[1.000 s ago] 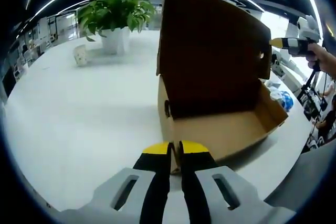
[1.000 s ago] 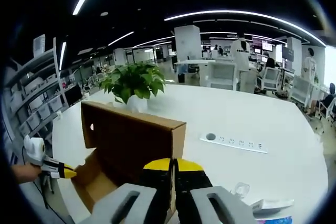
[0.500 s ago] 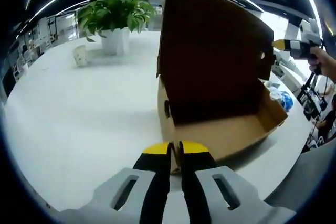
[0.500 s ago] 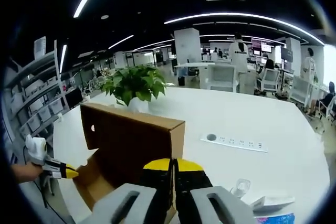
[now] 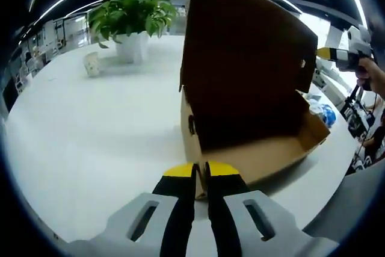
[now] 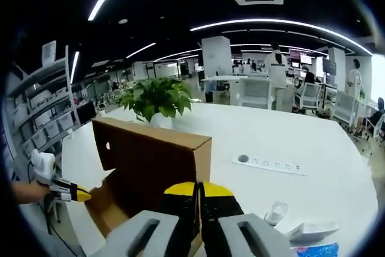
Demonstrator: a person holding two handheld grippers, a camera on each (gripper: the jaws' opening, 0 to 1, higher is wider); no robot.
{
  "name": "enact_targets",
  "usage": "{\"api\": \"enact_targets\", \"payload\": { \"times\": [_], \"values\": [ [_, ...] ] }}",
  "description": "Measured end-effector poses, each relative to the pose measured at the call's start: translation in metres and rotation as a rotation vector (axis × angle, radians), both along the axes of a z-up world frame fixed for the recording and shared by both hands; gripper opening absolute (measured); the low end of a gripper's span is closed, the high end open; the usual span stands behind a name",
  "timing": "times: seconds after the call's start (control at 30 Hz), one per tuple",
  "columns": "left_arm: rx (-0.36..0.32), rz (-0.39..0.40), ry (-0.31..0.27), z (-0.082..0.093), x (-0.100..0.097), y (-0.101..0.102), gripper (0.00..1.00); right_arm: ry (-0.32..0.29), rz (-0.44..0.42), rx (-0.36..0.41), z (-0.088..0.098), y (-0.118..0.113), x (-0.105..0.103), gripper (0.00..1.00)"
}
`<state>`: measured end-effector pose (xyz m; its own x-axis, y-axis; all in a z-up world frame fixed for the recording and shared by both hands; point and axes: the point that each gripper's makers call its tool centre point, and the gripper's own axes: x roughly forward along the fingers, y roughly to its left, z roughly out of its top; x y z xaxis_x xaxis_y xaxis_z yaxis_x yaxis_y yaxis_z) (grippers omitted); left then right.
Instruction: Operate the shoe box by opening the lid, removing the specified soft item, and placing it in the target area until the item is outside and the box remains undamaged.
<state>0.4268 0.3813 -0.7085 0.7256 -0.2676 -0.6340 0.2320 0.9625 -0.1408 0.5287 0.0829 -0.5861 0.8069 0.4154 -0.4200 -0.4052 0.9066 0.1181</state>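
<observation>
A: Left gripper view first: what is the left gripper doing?
B: Its jaws are sitting pressed together, and the near wall edge of the shoe box is lying right at their tips. It looks like they are pinching that cardboard edge.
A: And the box itself?
B: It is standing open on the white table, with the lid rising nearly upright from the far side. The floor I can see inside is looking bare; I cannot tell where the soft item is.
A: What is the right gripper view showing?
B: The right gripper is also closing its jaws tight, with the lid's corner edge running down between the tips, so it appears to be holding the lid up.
A: Anything else around?
B: A potted plant and a small cup are standing well apart from the box. In the right gripper view a power strip is lying on the table beyond the box, and a small clear cup is sitting nearer.
</observation>
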Motion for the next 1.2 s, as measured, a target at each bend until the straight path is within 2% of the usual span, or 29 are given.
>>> {"api": "enact_targets", "payload": {
  "times": [0.8, 1.2],
  "values": [
    [0.005, -0.002, -0.001, 0.000, 0.000, 0.000, 0.04, -0.023, 0.007, 0.004, -0.003, 0.001, -0.020, 0.00],
    [-0.004, 0.008, -0.002, 0.000, 0.000, 0.001, 0.04, -0.049, 0.019, -0.024, -0.009, 0.003, -0.036, 0.00]
  ]
}}
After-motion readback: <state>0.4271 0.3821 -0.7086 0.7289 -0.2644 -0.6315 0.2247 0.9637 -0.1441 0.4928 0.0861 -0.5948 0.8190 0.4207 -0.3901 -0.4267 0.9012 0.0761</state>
